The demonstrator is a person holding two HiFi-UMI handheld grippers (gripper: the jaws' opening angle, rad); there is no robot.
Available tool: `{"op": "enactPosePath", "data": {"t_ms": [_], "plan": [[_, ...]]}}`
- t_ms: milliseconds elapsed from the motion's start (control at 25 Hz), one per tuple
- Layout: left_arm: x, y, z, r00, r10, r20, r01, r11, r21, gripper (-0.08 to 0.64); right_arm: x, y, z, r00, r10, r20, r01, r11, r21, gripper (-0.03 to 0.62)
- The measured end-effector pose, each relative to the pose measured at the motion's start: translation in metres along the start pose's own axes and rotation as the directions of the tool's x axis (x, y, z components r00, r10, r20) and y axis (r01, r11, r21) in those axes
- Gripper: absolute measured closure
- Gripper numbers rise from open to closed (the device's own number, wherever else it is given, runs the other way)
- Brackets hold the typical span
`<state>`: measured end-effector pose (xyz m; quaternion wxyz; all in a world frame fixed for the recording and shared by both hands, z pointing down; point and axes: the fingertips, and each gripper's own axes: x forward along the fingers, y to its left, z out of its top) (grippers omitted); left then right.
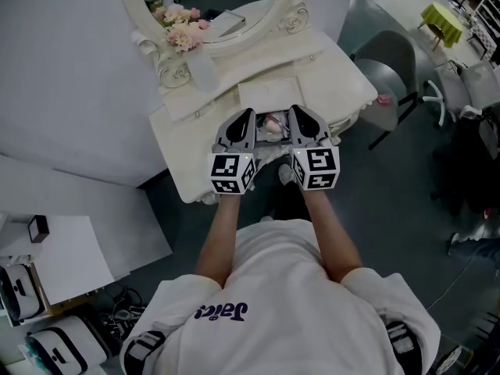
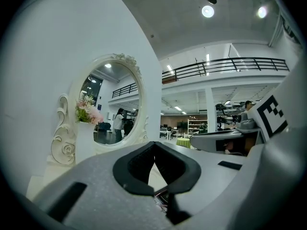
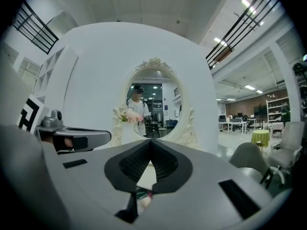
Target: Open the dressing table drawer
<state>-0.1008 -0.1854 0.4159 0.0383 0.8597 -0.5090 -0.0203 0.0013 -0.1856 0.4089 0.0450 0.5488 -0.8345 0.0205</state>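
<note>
Clenched on nothing, side by side above the front edge of the tabletop [image 1: 181, 135]: left gripper [image 1: 248, 114] and right gripper [image 1: 295, 112]. Between and below them, drawer [image 1: 273, 126] pulled out, pinkish clutter inside. At the back edge, oval mirror [image 1: 226, 10], flowers [image 1: 182, 28] at its left. Off the right edge, grey chair [image 1: 391, 73].

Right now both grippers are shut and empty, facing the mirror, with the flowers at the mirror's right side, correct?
No: the flowers stand at the left side of the mirror, as the right gripper view shows. The left gripper and right gripper are indeed shut and empty, facing it.
</note>
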Motion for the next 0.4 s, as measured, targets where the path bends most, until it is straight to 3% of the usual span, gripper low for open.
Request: {"op": "enactPosePath", "data": {"t_ms": [400], "plan": [[0.001, 0.003, -0.009, 1.000, -0.010, -0.016, 0.010, 1.000, -0.024, 0.545, -0.002, 0.007, -0.012, 1.000, 0.015, -0.026, -0.015, 1.000, 0.011, 0.583]]}}
